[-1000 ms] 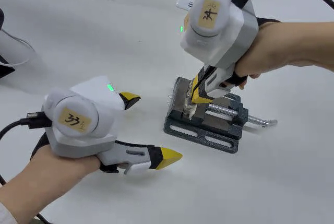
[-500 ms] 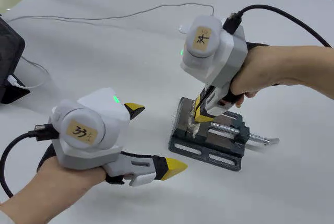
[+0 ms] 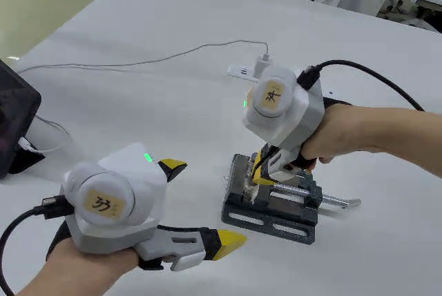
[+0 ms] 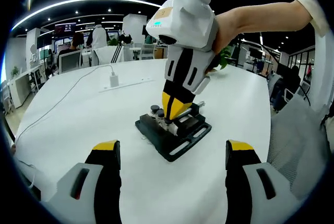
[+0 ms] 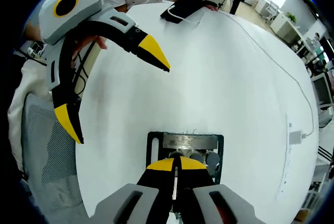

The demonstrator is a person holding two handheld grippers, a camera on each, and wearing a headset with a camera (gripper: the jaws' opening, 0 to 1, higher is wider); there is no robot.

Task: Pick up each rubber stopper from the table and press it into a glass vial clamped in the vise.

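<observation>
A tan sticker [image 3: 105, 203] on the rear of the left gripper [image 3: 204, 203], well to the left of the vise [image 3: 271, 212], carries a handwritten 33. A second sticker [image 3: 273, 94] on the rear of the right gripper [image 3: 260, 176], just above the vise, reads 34.

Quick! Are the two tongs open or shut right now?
Left tongs: open, holding nothing.
Right tongs: shut, tips down at the vise; anything pinched between them cannot be told.
</observation>
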